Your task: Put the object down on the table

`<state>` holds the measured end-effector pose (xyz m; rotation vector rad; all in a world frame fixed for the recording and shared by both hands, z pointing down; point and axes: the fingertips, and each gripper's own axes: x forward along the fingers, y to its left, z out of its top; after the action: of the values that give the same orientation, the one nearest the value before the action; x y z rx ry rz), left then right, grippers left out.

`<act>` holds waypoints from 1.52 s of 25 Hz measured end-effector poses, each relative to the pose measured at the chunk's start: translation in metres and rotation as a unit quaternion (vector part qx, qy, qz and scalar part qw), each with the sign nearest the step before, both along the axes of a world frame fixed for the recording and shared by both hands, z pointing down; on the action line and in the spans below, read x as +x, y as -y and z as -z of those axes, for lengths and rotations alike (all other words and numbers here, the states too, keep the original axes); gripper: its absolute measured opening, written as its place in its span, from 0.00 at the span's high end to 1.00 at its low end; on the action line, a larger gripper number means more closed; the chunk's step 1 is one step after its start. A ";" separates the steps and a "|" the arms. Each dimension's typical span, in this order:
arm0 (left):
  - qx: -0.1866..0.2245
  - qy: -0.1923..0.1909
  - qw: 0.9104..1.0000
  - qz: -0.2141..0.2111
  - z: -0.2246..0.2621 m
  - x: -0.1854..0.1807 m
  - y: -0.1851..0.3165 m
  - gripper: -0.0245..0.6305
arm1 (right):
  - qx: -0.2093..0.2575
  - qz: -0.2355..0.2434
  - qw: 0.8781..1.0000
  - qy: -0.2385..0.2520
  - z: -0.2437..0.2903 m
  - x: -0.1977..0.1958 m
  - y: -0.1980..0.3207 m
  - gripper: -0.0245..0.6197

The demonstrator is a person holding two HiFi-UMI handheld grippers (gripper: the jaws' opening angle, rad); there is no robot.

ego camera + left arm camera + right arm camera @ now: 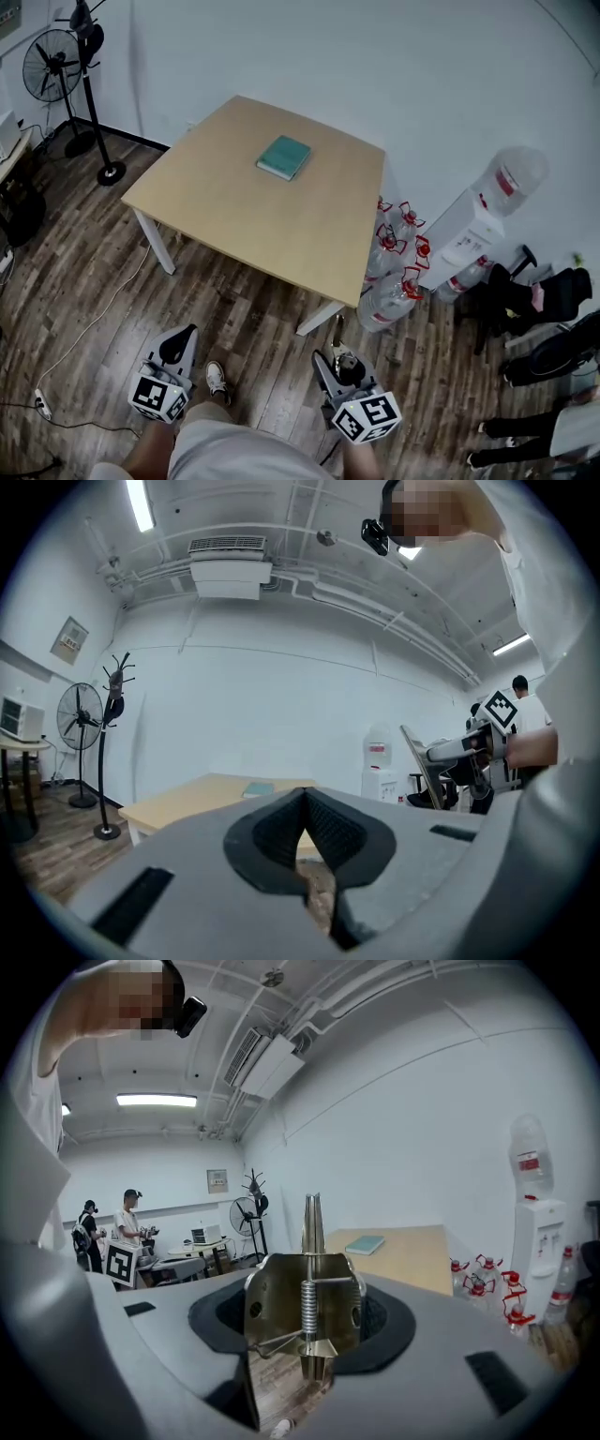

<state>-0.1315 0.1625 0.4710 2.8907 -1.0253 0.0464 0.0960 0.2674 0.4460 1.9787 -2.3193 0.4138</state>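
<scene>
One pale, smooth wooden table (pixel 234 206) carries a flat teal book (pixel 284 157). Well short of it, the right gripper (pixel 305 1326) pinches a shiny metal spring clamp (pixel 281 1307) with a coiled spring. The left gripper (pixel 305 822) is pressed together, empty.

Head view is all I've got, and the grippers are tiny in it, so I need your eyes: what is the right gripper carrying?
Observer: The right gripper is clamped on a metal clip with a coiled spring down its middle.
Operator: How does it sit?
Observer: Its two flat blades lie pressed together and stick out past the jaws.
Operator: And the left gripper?
Observer: The left gripper is shut, with nothing between its jaws.
</scene>
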 end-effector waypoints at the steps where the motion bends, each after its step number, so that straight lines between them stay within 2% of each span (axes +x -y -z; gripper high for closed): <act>1: 0.001 -0.002 1.000 -0.001 0.003 0.002 0.021 0.95 | 0.000 0.003 1.000 -0.003 0.004 -0.001 0.021 0.65; 4: -0.006 -0.011 1.000 -0.007 0.006 0.004 0.077 0.95 | -0.001 0.002 1.000 -0.012 0.018 -0.003 0.082 0.65; 9: -0.024 -0.016 0.999 -0.016 -0.002 -0.006 0.143 0.95 | -0.012 0.002 1.000 -0.022 0.025 -0.017 0.153 0.65; 16: -0.037 -0.027 0.998 -0.035 -0.011 -0.006 0.201 0.95 | -0.035 -0.002 0.999 -0.030 0.021 -0.028 0.203 0.65; 24: -0.055 -0.033 0.997 -0.051 -0.014 0.038 0.216 0.95 | -0.048 -0.016 0.999 -0.020 0.007 0.008 0.225 0.65; 32: -0.017 -0.017 0.999 -0.047 0.013 0.097 0.237 0.95 | -0.021 0.004 1.000 -0.005 0.015 0.064 0.255 0.65; 38: 0.003 -0.008 1.000 -0.022 0.029 0.125 0.258 0.95 | -0.004 0.020 1.000 0.004 0.020 0.103 0.282 0.65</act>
<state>-0.0067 -0.0954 0.4415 2.9132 -0.9609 0.0234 0.1987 -0.0144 0.4261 1.9270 -2.3542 0.4286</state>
